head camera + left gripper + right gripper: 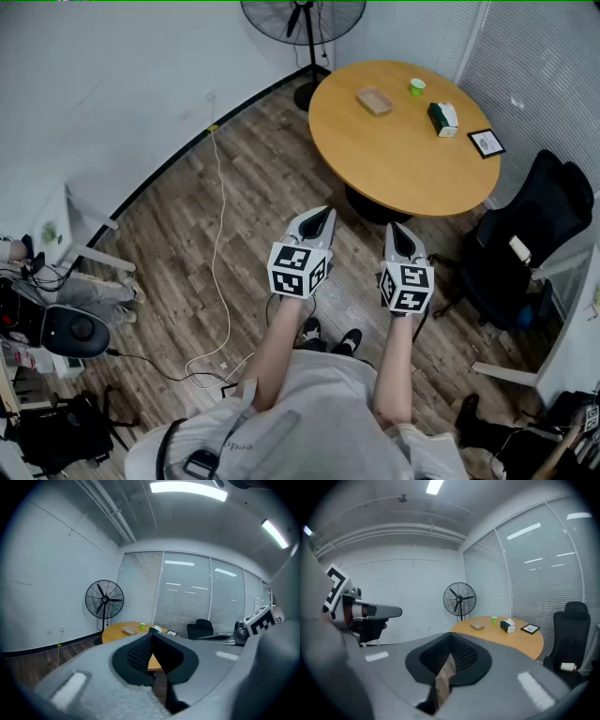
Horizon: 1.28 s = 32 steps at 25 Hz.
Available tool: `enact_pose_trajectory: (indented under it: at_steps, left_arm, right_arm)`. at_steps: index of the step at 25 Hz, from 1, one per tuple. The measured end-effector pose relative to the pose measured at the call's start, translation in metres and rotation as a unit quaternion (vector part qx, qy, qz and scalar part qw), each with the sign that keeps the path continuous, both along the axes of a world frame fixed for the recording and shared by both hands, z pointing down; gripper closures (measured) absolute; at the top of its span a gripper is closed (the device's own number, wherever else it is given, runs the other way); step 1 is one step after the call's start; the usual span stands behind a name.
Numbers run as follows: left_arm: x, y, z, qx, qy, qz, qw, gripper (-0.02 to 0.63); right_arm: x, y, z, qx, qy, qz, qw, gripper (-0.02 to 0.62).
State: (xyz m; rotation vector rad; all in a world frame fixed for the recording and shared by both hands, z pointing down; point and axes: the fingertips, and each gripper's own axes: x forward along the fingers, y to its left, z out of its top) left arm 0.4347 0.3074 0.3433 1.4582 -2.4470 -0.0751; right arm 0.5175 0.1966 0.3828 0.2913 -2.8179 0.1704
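- The left gripper (319,217) and the right gripper (403,230) are held side by side over the wooden floor (187,234), just apart from each other. This placement is shown only in the head view.
- In the left gripper view the jaws are seen closed tip to tip, with nothing between them. The right gripper is visible at the right edge of that view.
- In the right gripper view the jaws are likewise closed tip to tip, and nothing is gripped.
- The round table (394,150) is located beyond the grippers, far and to the right. It is touched by neither gripper.
- On the table a brown tray (374,100), a green cup (417,86), a tissue box (442,118) and a framed card (486,142) are set apart from one another.
- A white tissue is seen projecting from the box. The contents of the tray and the cup cannot be made out.
- A white cable (219,216) on the floor is shown by the head view only. The ceiling lights (187,489) and window blinds (187,597) are shown by the gripper views.
- A standing fan (303,19) is placed at the far wall, and a black chair (534,234) is placed right of the table.
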Motion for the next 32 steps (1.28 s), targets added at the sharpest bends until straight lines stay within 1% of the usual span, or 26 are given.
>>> enact_pose_trajectory:
  at_steps: [2,4,8,11,13,17,21,26,32]
  left_arm:
    - [-0.01,0.012,-0.005,0.007,-0.007,-0.02,0.9998,0.601]
    - [-0.021,0.02,-0.009,0.012,-0.013,-0.029,0.9994,0.601]
    - [-0.042,0.034,-0.005,0.014,-0.012,-0.026,0.9995,0.601]
    - [-0.054,0.049,-0.001,0.02,-0.012,-0.016,0.9996,0.601]
    - [-0.061,0.059,0.005,0.025,-0.009,-0.008,0.9996,0.601]
    - [-0.08,0.07,0.027,0.027,0.001,-0.009,0.9996,0.601]
    - [-0.102,0.067,0.045,0.016,0.004,-0.009,0.9998,0.601]
    - [-0.156,0.055,0.054,0.006,0.001,-0.014,0.9999,0.601]
    - [-0.25,0.017,0.055,-0.01,-0.02,-0.029,0.9993,0.601]
  right_arm:
    - [-0.002,0.005,0.0,-0.002,-0.001,0.004,1.0,0.597]
    - [-0.007,0.008,-0.001,-0.013,-0.01,0.003,1.0,0.597]
    - [-0.02,0.019,-0.003,-0.067,-0.044,-0.02,0.997,0.597]
    - [-0.029,0.028,0.001,-0.083,-0.056,-0.022,0.995,0.597]
    - [-0.036,0.038,0.01,-0.08,-0.051,-0.022,0.995,0.595]
    - [-0.056,0.054,0.037,-0.074,-0.024,-0.037,0.996,0.595]
    - [-0.082,0.048,0.055,-0.09,-0.017,-0.042,0.995,0.595]
    - [-0.134,0.023,0.063,-0.102,-0.028,-0.039,0.994,0.595]
    - [-0.223,-0.036,0.078,-0.128,-0.027,-0.048,0.99,0.595]
